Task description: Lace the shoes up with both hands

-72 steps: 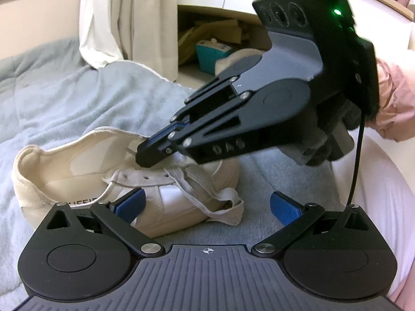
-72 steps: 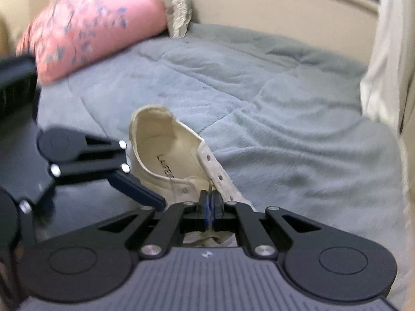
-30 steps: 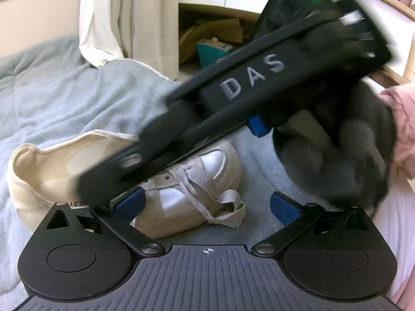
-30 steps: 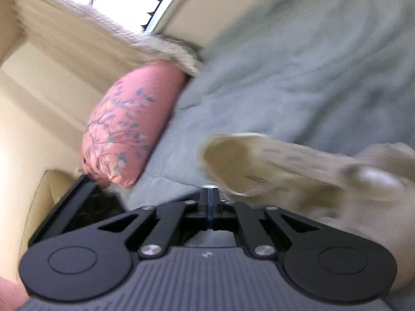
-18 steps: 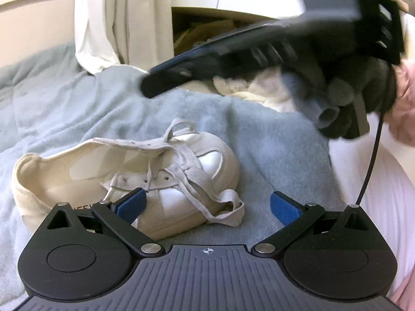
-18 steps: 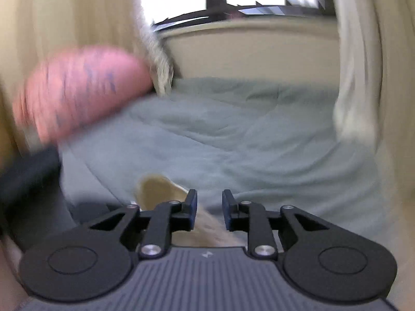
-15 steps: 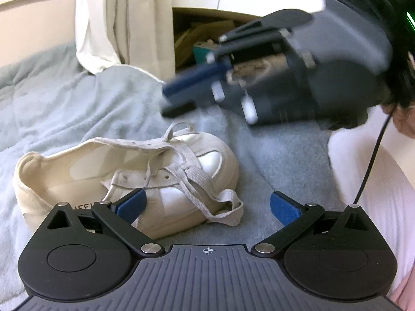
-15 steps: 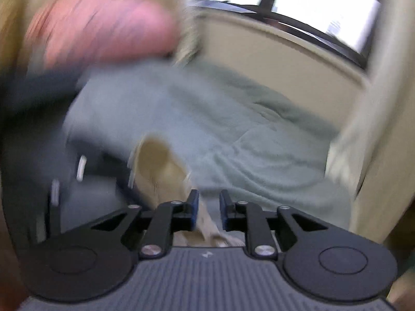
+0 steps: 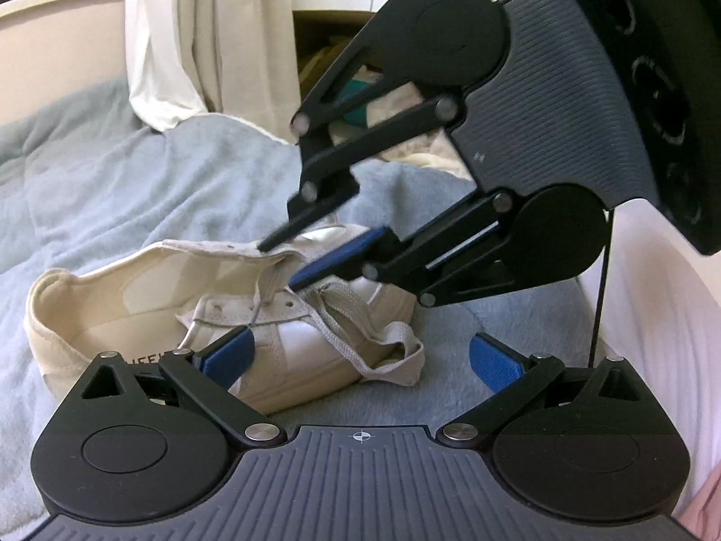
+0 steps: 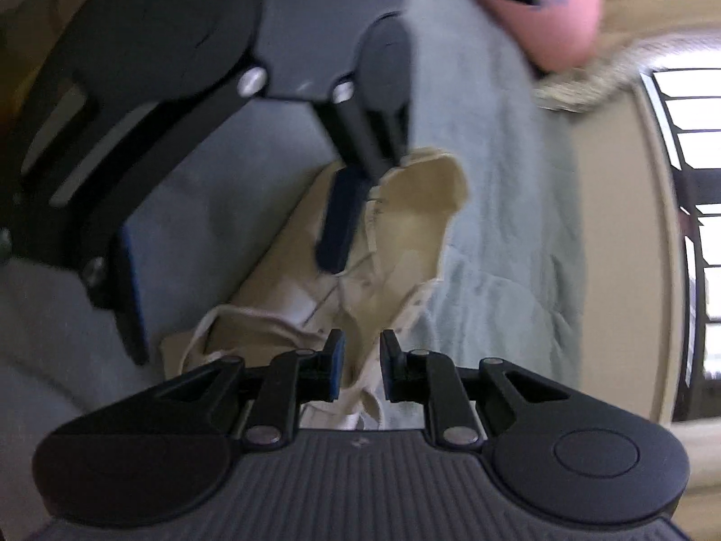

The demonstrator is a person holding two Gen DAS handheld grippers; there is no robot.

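Shoe [image 9: 148, 297]: cream sneaker, lay on its side on the grey-blue blanket [image 9: 90, 189], grey lace [image 9: 360, 329] loose across its front. My left gripper [image 9: 360, 351]: fingers spread wide, low before the shoe. My right gripper [image 9: 297, 261]: fingers parted (nothing between them), tips at the eyelet flap. Pink pillow [image 10: 563, 22] beyond.

Shoe [image 9: 148, 297] lies on blanket [image 9: 135, 189], heel left, toe right. Lace [image 9: 383, 351] trails off near side. Curtain [image 9: 189, 36] behind. R gripper [image 9: 293, 261] above eyelets, L gripper [image 9: 360, 356] near side.
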